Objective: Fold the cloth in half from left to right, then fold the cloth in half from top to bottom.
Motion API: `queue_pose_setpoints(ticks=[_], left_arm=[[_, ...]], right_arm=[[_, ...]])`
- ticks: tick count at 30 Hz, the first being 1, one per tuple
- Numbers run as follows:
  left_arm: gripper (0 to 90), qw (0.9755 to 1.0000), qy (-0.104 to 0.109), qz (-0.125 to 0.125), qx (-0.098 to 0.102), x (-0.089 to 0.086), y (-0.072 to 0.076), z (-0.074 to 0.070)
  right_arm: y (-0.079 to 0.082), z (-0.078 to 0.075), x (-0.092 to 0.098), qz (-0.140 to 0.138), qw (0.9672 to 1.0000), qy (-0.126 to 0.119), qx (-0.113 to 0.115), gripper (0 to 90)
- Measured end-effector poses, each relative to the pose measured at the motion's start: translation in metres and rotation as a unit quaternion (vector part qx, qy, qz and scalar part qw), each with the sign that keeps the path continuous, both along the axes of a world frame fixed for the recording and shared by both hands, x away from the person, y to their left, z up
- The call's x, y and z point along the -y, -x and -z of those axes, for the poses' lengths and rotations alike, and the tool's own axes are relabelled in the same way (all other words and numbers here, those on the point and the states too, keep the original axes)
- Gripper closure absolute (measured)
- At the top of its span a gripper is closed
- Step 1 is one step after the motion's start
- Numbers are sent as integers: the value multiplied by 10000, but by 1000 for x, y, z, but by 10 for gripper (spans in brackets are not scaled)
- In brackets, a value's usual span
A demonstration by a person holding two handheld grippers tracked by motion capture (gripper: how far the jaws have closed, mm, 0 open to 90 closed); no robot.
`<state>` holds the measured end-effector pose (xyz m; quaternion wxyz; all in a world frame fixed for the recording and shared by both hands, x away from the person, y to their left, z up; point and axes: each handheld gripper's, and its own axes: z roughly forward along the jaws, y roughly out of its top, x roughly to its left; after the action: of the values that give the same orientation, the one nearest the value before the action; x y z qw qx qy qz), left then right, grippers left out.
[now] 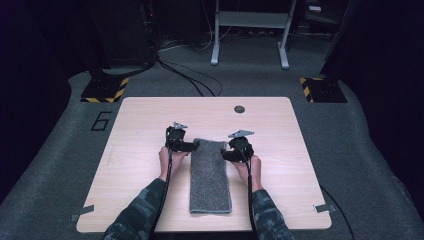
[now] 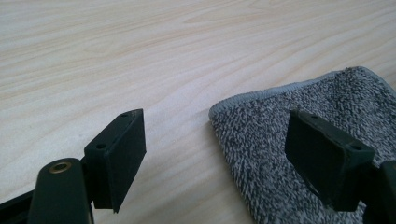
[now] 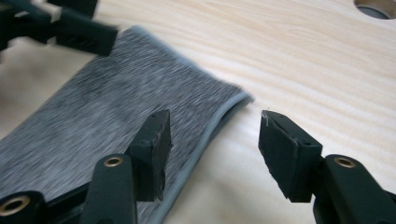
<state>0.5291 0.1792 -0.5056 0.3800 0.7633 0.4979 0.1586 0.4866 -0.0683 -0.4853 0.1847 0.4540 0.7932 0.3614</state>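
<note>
Grippers flank the far end of folded grey towel (image 1: pixel 210 175), mid-table (image 1: pixel 150 120): left gripper (image 1: pixel 196 145), right gripper (image 1: pixel 225 155). Left gripper view: jaws apart, straddling towel corner, gripping nothing. Right gripper view: jaws parted over towel edge, nothing gripped; table hole (image 3: pixel 376 7) visible.

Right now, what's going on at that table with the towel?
A person works at a wooden table with a gripper in each hand. A grey towel, folded into a long strip, lies flat in the middle. The left gripper and the right gripper sit at the two far corners of the towel, jaws open, each straddling a corner edge. Neither has clamped the cloth yet; it looks like they are lining up to grab the far end.
</note>
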Motion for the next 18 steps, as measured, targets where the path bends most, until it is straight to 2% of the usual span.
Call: queue_pose_setpoints(ticks=[5, 6, 9, 11, 12, 15, 18], left_arm=[[213, 9999, -73, 66, -42, 3, -4, 3], [213, 10000, -73, 45, -23, 4, -4, 3], [216, 9999, -122, 66, -63, 4, -7, 5], [217, 9999, -61, -6, -96, 6, -7, 6], [217, 9999, -103, 39, -122, 6, -8, 7], [230, 9999, -82, 24, -112, 7, -9, 9], [318, 9998, -67, 58, -161, 9, -9, 12]], right_arm=[[-24, 7, -4, 184, 9996, -93, -174, 451], [-29, 9, -5, 231, 9997, -19, -104, 457], [-39, 15, -7, 271, 9992, 72, -290, 456], [-44, 18, -7, 303, 9988, 88, -365, 452], [-46, 19, -7, 275, 9990, 116, -346, 451], [-48, 24, -9, 221, 9983, 191, -510, 440], [-49, 26, -9, 191, 9982, 240, -520, 449]])
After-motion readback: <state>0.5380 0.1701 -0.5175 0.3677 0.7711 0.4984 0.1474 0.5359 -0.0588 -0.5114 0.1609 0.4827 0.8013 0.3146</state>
